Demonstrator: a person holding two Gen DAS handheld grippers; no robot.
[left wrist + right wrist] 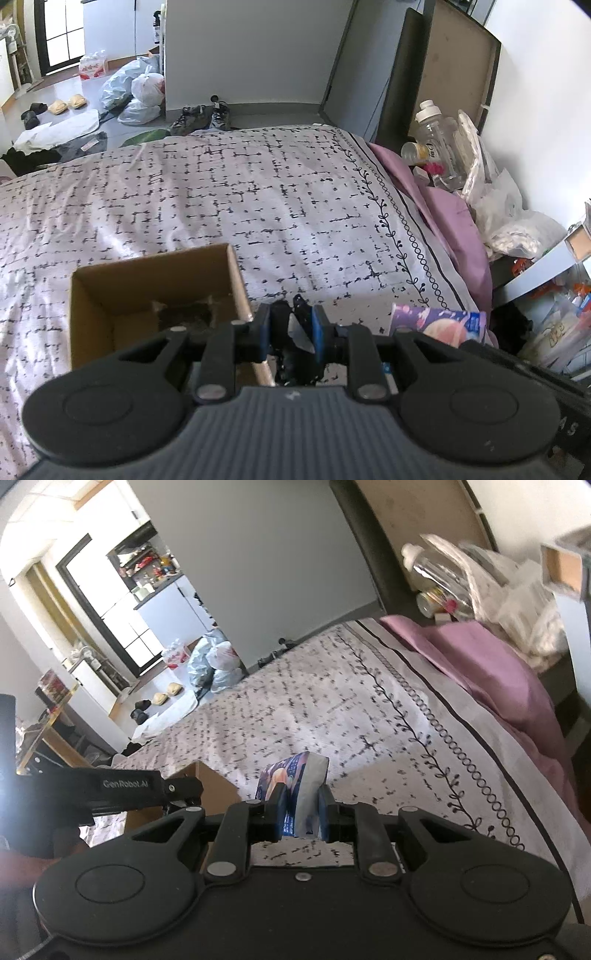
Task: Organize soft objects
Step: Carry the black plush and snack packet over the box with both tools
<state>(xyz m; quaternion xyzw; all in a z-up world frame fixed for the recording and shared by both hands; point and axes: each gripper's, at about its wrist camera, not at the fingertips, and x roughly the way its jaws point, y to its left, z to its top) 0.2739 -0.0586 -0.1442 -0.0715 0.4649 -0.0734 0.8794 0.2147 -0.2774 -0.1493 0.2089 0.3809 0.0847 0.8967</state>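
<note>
Your left gripper (pixel 290 334) is clenched on a black soft object (pixel 295 354), a crumpled dark piece with a pale patch showing between the blue pads; it bunches up above the fingertips and hangs below them. What kind of item it is cannot be told. Just to the left of that gripper, and slightly ahead of it, an open cardboard box (pixel 155 295) sits on the bed (pixel 221 192), its right wall almost in line with your left finger; something dark lies at the bottom of the box, too dim to identify. Your right gripper (pixel 300 814) is clenched on a soft packet (pixel 299 782) printed in purple and blue with a peach-coloured picture and a grey side; the packet stands up between the pads and rises ahead of the fingertips, clear of the patterned bedcover beneath it. From the left wrist view the same packet shows just to the right of the left gripper. From the right wrist view, the left gripper's black body sits to the left, with the box corner beyond it. Ahead and to the right of both grippers, a purple pillow (pixel 491 664) lies along the bed's edge, and past it stands a clutter of plastic bags and a clear bottle (pixel 439 136).
</note>
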